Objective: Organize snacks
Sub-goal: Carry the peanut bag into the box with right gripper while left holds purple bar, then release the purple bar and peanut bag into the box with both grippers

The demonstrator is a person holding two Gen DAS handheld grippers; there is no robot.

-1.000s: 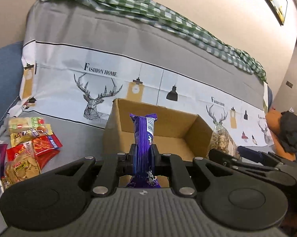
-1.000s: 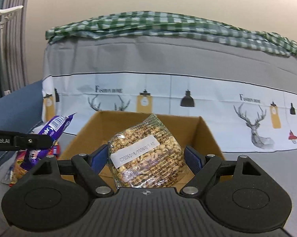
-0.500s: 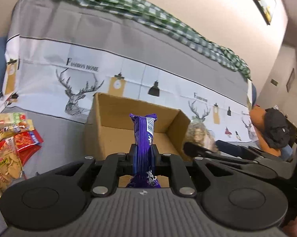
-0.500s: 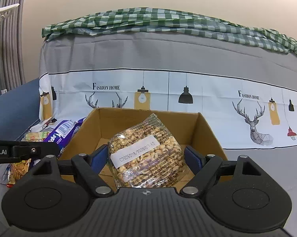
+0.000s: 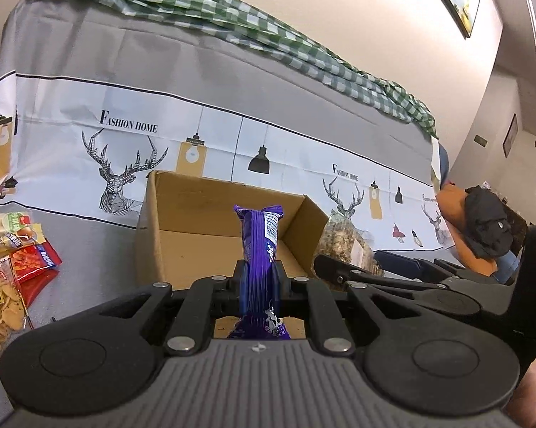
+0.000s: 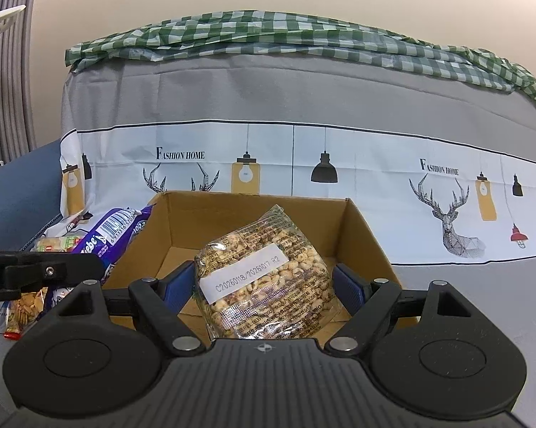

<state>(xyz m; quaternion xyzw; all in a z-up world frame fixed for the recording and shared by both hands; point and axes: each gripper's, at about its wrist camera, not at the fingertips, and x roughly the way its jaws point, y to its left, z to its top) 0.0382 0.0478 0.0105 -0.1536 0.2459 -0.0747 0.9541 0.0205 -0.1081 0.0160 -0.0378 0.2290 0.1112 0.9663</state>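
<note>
My left gripper [image 5: 259, 278] is shut on a purple snack packet [image 5: 259, 246] that stands upright between its jaws, in front of the near left part of an open cardboard box [image 5: 196, 214]. In the right wrist view my right gripper [image 6: 264, 281] is shut on a clear bag of nuts [image 6: 264, 278] with a white label, held over the box [image 6: 360, 235], whose floor looks bare. The purple packet [image 6: 114, 235] and the left gripper's finger show at the left of that view. The bag of nuts [image 5: 343, 242] and the right gripper's fingers [image 5: 375, 274] show right of the box in the left wrist view.
Several snack packets [image 5: 14, 260] lie on the grey cover left of the box. Behind the box rises a sofa back draped with a deer-print cloth [image 6: 303, 164] and a green checked cloth [image 6: 286, 39]. An orange and black heap [image 5: 482, 228] sits at the far right.
The left gripper has swung right with the purple packet: the box sits more to the left and the loose snacks slid toward the edge. The right gripper's view barely changed.
</note>
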